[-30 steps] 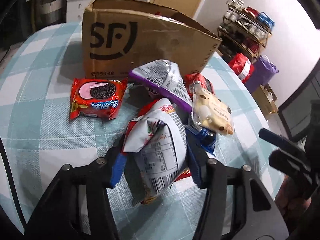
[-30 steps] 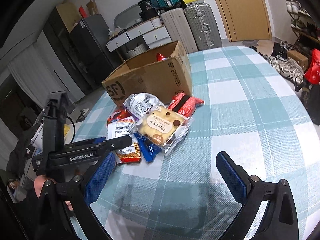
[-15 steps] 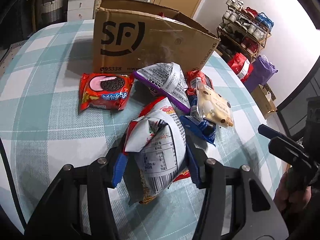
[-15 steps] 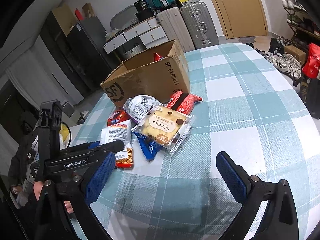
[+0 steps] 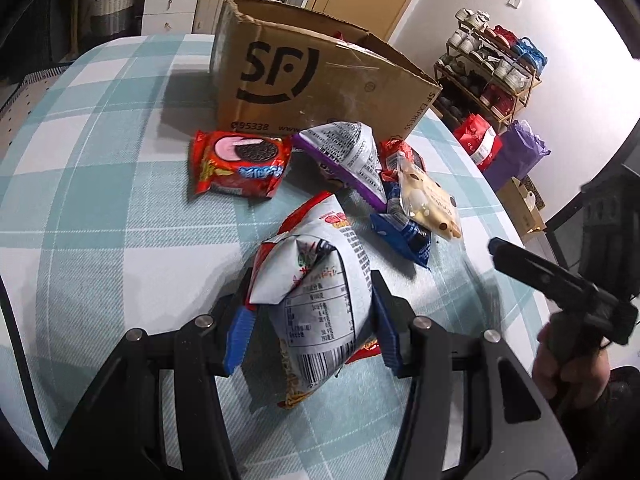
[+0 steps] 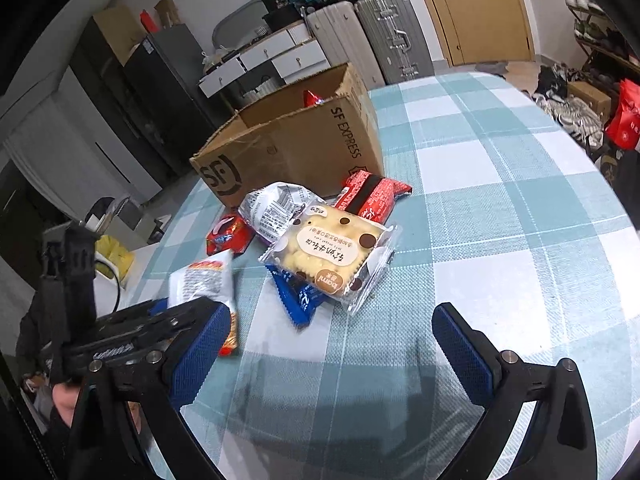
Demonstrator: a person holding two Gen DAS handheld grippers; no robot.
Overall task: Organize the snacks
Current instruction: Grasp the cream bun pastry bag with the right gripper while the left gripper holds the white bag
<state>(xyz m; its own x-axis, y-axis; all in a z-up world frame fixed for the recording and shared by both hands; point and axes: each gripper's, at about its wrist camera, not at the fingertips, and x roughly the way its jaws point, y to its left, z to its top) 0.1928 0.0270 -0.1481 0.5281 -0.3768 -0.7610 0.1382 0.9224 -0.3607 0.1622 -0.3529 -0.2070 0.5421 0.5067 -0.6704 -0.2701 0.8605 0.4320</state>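
Note:
My left gripper (image 5: 310,304) is shut on a white and red snack bag (image 5: 316,280) and holds it above the checked table; the bag also shows in the right wrist view (image 6: 204,284). Ahead lie a red Oreo pack (image 5: 240,164), a purple and white bag (image 5: 348,156), a clear cookie pack (image 6: 332,256), a blue packet (image 6: 300,296) and a red wafer pack (image 6: 372,196). The open SF cardboard box (image 5: 312,80) stands behind them. My right gripper (image 6: 332,344) is open and empty, short of the cookie pack.
The table has a teal and white checked cloth (image 6: 500,200). A red packet (image 6: 314,98) pokes up inside the box. Suitcases (image 6: 380,36) and drawers stand behind the table, and a shoe rack (image 5: 492,68) is to the right.
My left gripper has lifted the white and red bag and pulled it back and left from the pile. My right gripper has edged closer to the snacks and stays open.

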